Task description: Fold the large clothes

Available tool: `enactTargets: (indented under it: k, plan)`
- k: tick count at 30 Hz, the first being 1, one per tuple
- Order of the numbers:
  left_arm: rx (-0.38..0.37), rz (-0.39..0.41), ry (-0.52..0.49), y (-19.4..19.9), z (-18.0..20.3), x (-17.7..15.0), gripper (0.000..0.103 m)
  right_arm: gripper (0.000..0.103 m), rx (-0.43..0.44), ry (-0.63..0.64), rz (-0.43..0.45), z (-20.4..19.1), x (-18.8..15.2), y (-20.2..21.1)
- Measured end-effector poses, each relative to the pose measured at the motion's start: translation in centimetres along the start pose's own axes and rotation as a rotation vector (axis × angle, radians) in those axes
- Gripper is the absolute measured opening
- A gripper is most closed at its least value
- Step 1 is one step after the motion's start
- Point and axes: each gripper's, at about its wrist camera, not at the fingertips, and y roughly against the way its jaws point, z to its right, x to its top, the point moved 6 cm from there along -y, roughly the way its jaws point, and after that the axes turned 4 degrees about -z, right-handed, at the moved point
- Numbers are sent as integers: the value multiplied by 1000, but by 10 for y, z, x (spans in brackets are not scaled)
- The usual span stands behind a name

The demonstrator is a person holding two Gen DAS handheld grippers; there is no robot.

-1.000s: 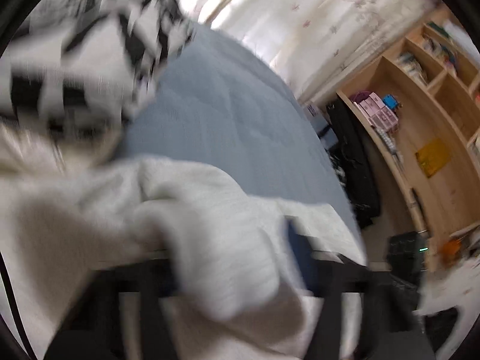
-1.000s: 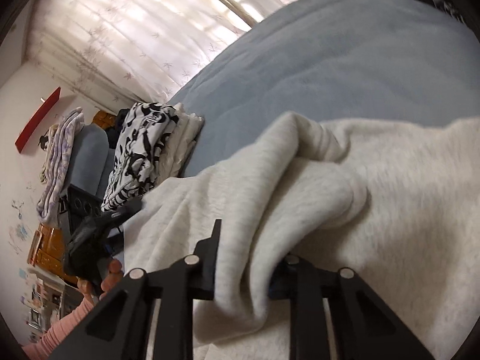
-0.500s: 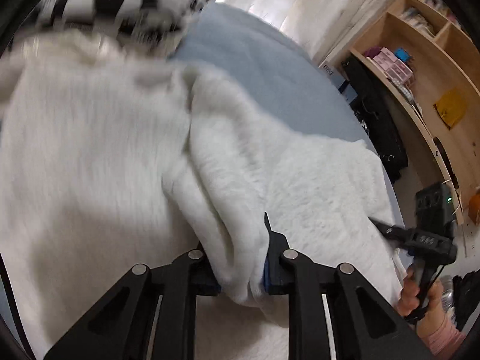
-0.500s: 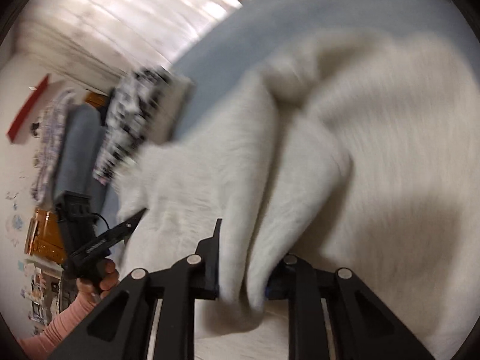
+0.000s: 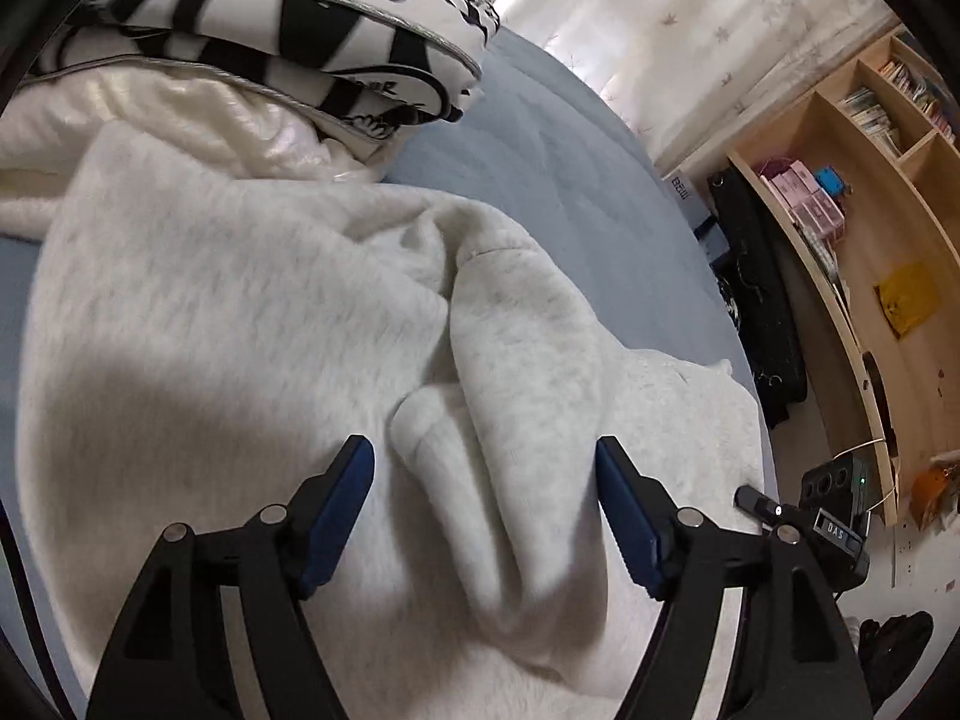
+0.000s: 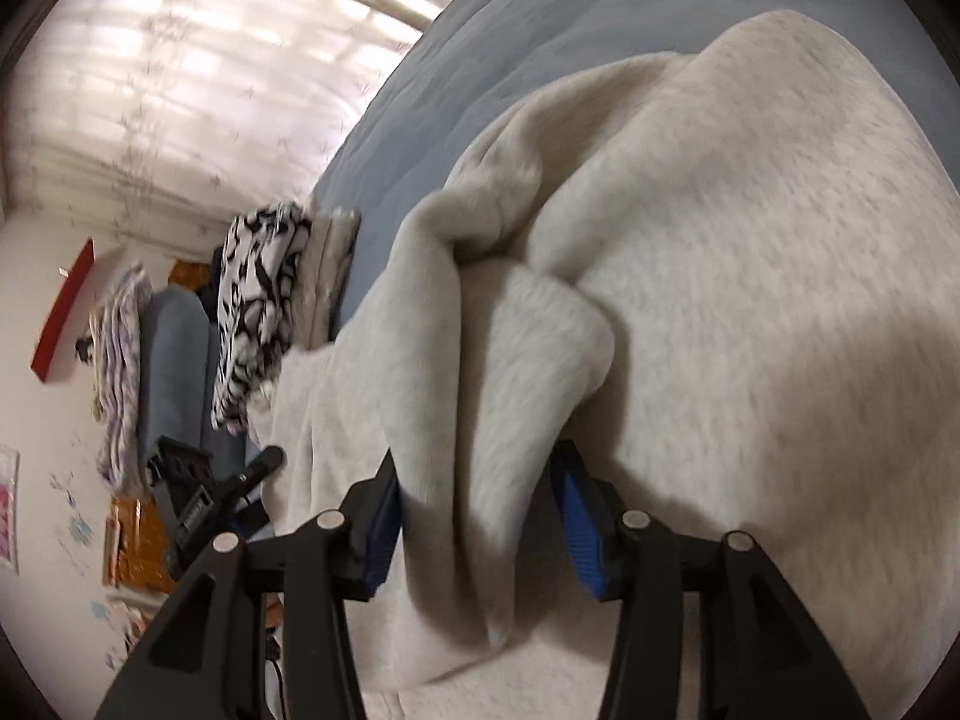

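Room: a bed (image 5: 558, 138) under a smooth blue-grey cover, a pale leaf-printed curtain (image 5: 690, 18) behind it, and a light wooden shelf unit (image 5: 870, 192) with open compartments along one side.

Task item: one large sweater (image 5: 210, 300), off-white with a faint grey fleck, of soft, fuzzy, thick knit. It lay spread on the bed directly before me, filling the lower part of both views, and was bunched into rounded ridges. One thick fold (image 5: 522, 348) ran lengthwise from between my left fingers away toward the far end of the bed. The whole garment's long axis could not be told.

Other textiles: one stack (image 5: 288, 30) beyond the sweater, holding a black-and-white patterned piece above a glossy cream one.

Grippers: two, each with two black fingers carrying ribbed blue pads. My left gripper (image 5: 486, 480) was opening, its jaws wide apart, with the fold lying loose between them and touching neither pad. My right gripper (image 6: 474, 498) was also opening; a second hanging fold (image 6: 510, 372) sat between its jaws, the cloth still against both pads (image 6: 576, 516).
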Motion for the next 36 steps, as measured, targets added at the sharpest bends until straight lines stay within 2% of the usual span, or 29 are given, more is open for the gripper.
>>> enactTargets:
  k: [2,4,5,8,9,10,11,14,16,17,18,20,21,22,25,26,28,29,30,33,34,36]
  plan:
    - [11,-21,-42,-8,7,6,73,48,3,-7,14,0,10,-3]
    - [67,-20,-76,-18,18,14,72,48,6,-15,25,-1,18,-5]
    - [83,-17,-86,-21,21,17,67,48,3,-15,30,-2,22,-6]
    - [146,24,-129,-26,28,31,40,46,-33,36,65,-11,33,-10]
    - [159,41,-142,-26,31,34,35,41,-71,79,81,-16,35,-10]
    - [178,60,-159,-25,34,37,33,31,-113,132,103,-23,38,-7]
    - [205,81,-182,-25,38,39,32,29,-140,173,127,-30,40,-5]
    - [272,72,-209,-37,33,36,33,27,-232,241,158,-33,44,-8]
    - [278,55,-203,-47,25,33,38,27,-295,229,92,-19,40,-25]
    - [266,57,-190,-46,22,32,41,29,-295,212,78,-13,37,-28]
    - [265,52,-189,-43,24,32,48,32,-283,200,80,-12,37,-24]
    - [296,52,-200,-33,21,29,58,48,-281,178,86,-12,36,-13]
    - [337,57,-213,-26,23,27,65,49,-287,162,87,-12,36,-6]
    - [368,64,-229,-19,25,25,66,49,-291,152,92,-13,35,2]
    - [440,114,-268,3,38,18,66,49,-321,191,159,-28,27,27]
    - [464,160,-286,14,46,14,66,49,-324,213,182,-35,24,33]
    - [450,206,-314,26,64,9,65,49,-278,261,206,-55,15,38]
    - [423,218,-320,29,75,5,58,49,-251,280,204,-66,10,35]
    - [387,220,-318,29,84,0,50,49,-234,298,199,-74,7,31]
    - [300,181,-321,10,110,-15,45,49,-213,366,159,-99,-7,3]
    - [293,165,-328,1,115,-20,45,49,-226,384,139,-102,-11,-9]
    - [331,122,-338,-22,114,-34,45,49,-272,402,95,-96,-18,-29]
